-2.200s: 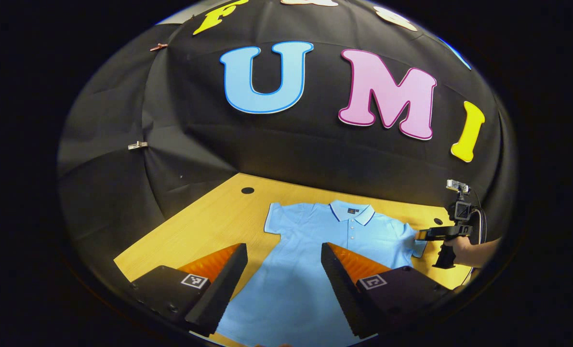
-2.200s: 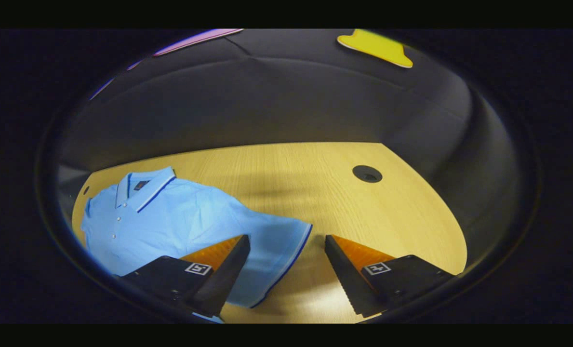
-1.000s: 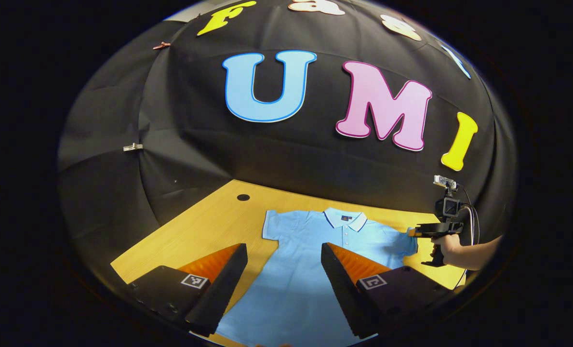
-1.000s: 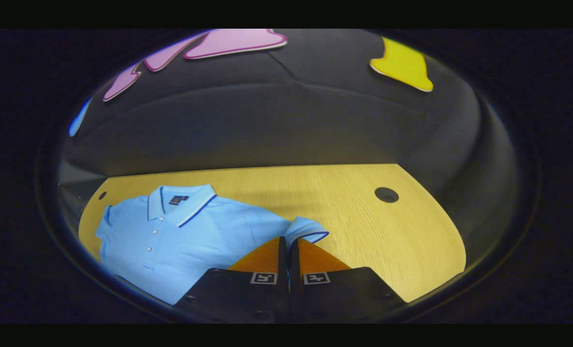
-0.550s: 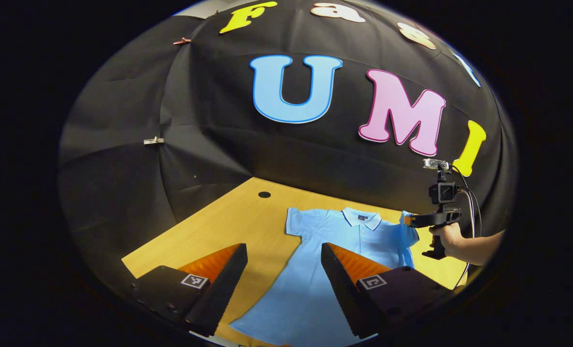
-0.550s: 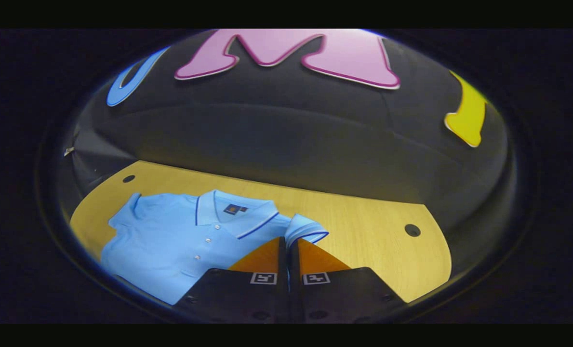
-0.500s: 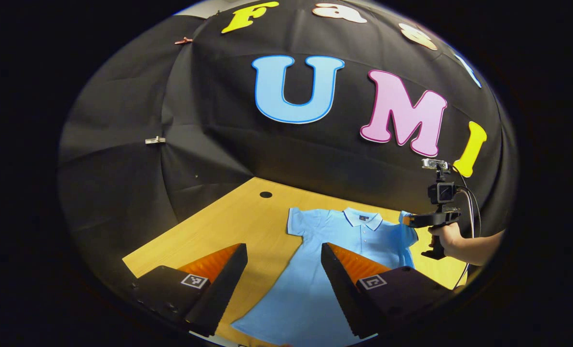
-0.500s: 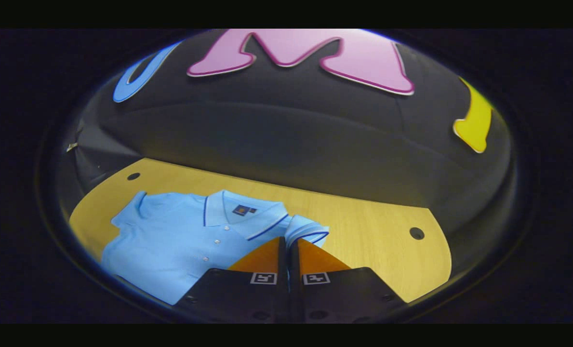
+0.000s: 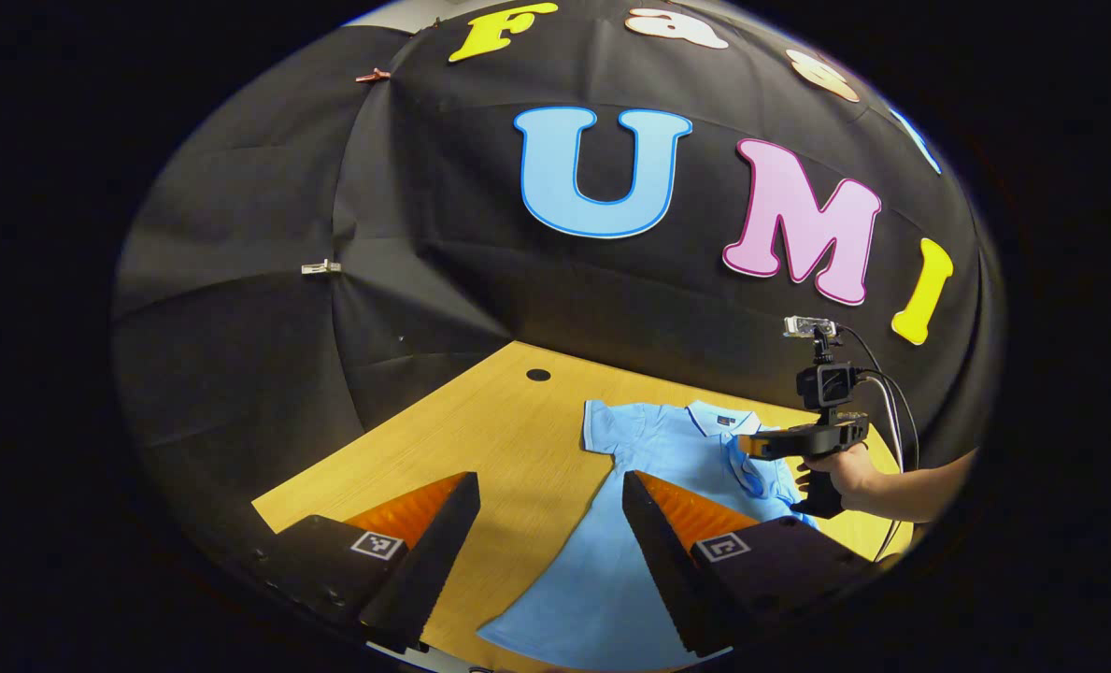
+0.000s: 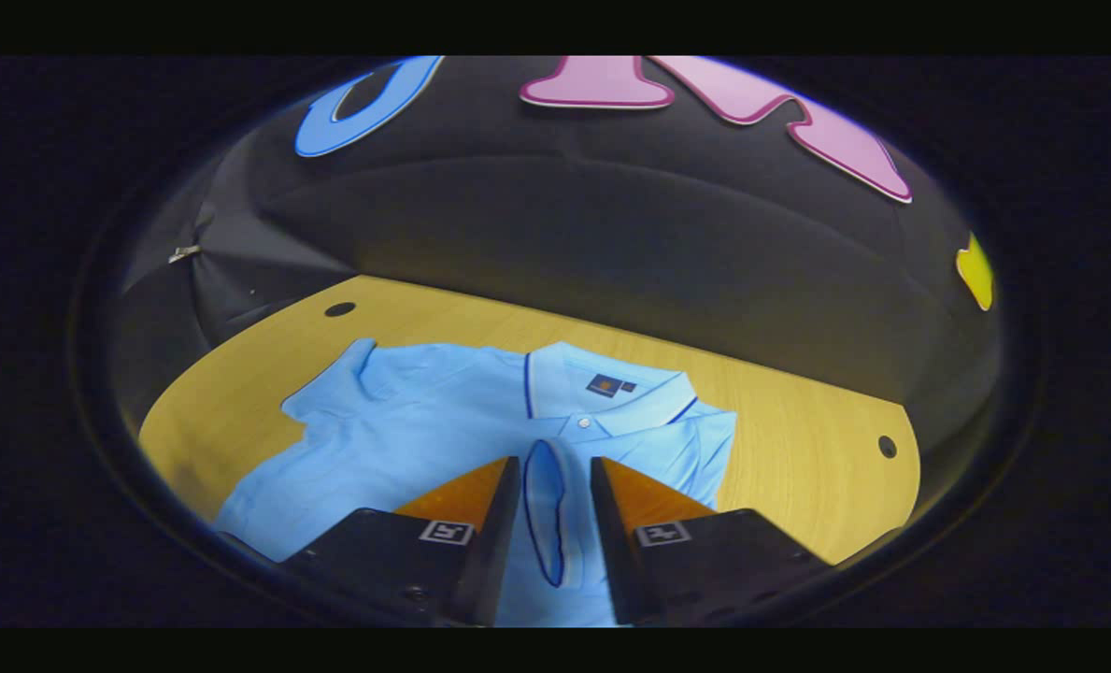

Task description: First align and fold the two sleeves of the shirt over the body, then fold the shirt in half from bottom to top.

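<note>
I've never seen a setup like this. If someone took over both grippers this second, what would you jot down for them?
Left gripper: jaws wide open, holding nothing, above the table by the shirt's lower half.
Right gripper: jaws slightly parted around the near sleeve, apparently not pinching it.
Shirt: face up on the table, collar towards the wall.
Done: near sleeve brought over the chest.
Left: fold the other sleeve, which lies spread out, then fold the shirt bottom to top.
</note>
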A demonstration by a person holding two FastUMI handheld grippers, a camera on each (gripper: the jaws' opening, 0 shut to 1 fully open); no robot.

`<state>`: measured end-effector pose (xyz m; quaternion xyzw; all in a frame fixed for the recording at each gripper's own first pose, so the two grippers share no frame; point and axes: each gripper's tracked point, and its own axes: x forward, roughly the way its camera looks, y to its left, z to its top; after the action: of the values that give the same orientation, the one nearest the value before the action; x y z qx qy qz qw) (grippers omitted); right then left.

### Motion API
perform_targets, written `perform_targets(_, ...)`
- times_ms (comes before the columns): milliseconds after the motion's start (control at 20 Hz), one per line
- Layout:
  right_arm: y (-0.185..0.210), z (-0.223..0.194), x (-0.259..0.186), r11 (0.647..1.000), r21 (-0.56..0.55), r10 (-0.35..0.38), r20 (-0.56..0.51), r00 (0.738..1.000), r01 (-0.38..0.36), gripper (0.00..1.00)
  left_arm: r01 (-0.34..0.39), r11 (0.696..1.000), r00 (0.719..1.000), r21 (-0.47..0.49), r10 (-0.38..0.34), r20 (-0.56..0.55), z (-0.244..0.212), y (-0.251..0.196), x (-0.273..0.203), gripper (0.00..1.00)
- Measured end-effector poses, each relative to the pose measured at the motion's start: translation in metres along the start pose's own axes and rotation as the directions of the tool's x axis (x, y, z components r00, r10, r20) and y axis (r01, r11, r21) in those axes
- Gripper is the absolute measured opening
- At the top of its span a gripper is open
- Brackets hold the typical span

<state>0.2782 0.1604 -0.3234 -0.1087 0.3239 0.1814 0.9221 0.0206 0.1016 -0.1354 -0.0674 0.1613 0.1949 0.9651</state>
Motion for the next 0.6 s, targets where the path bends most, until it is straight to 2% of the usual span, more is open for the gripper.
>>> perform_targets(200,-0.001,0.002,-0.025,1.0,-0.028,-0.007,0.049,0.999,0.008,0.96,0.027,1.0,1.0,-0.004,-0.027,0.009,0.006,-0.009,0.013,0.98)
perform_targets(400,-0.026,0.006,-0.063,0.999,-0.025,-0.046,0.094,0.994,0.048,0.98,0.039,0.999,0.999,0.013,-0.039,0.02,0.015,-0.014,0.035,0.98)
perform_targets(600,-0.069,0.003,-0.099,0.994,0.015,-0.108,0.113,0.988,0.107,0.98,0.061,0.997,0.998,0.045,-0.062,0.019,0.028,-0.021,0.081,0.98)
